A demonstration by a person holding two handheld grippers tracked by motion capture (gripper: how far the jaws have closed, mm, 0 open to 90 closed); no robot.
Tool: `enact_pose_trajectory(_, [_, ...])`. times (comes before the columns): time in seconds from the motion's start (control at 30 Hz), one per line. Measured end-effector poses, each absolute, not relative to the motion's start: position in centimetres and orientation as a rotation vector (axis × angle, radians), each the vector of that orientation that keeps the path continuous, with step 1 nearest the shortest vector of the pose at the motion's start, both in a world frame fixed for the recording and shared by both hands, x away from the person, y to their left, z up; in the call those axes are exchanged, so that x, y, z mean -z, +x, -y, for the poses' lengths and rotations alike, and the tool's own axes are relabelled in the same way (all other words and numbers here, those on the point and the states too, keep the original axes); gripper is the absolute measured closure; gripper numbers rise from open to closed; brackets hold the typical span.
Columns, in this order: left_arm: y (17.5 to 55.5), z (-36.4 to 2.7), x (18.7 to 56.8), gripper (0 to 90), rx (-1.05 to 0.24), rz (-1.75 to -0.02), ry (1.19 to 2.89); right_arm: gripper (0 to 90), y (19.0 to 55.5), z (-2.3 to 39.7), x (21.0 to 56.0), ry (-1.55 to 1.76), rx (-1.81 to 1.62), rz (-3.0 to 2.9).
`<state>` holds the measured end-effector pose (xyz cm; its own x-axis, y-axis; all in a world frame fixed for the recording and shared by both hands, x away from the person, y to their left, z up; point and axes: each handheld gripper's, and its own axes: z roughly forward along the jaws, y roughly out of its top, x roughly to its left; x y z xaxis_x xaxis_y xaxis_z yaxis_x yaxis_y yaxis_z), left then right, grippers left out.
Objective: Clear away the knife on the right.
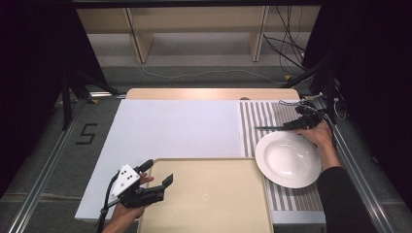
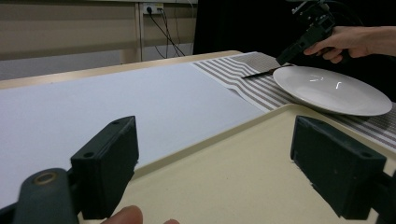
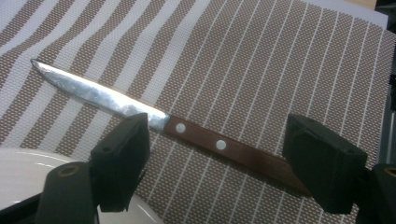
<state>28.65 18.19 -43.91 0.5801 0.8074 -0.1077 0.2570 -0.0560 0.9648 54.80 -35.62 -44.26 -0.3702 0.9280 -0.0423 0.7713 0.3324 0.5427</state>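
Holding your right tongs (image 3: 215, 163) low over the striped placemat (image 3: 280, 60), you have their jaws spread wide, one on each side of the knife (image 3: 154, 119) without touching it. That knife lies flat on the mat, its brown riveted handle between the jaws and its blade pointing away toward the white sheet (image 1: 175, 128). In the high view it sits just beyond the far rim of the white plate (image 1: 288, 160), near your right hand (image 1: 318, 131). The plate is a shallow, empty dish resting on the placemat, its near-left rim just beside the tray's right edge.

Your left tongs (image 1: 158, 177) are also open, gripping nothing, and they hover at the near-left corner of the beige tray (image 1: 209, 199). From the left gripper view, one jaw stands over the white sheet side of the tray's rim and the other over the tray's bare floor. The tray is empty.

Around you, the white sheet covers most of the surface (image 1: 214, 93) and lies bare between the tray's far edge and the wooden strip at the back. The placemat runs along the right edge of the surface, and a metal rail (image 1: 359, 184) borders that side. The widest open room is the middle and left of the sheet.
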Motion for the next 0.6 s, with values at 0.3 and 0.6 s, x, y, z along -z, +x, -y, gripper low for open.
enact_pose_trajectory(0.3, [28.6,-18.2,43.9,15.2,-0.569,-0.91,1.609,24.5,55.8,35.3,45.2,1.538,-0.573,-2.294])
enact_pose_trajectory(0.6, [28.6,-18.2,43.8,15.3,-0.567,-0.908,1.61,25.2,56.3,35.6,45.8,1.579,-0.528,-2.329])
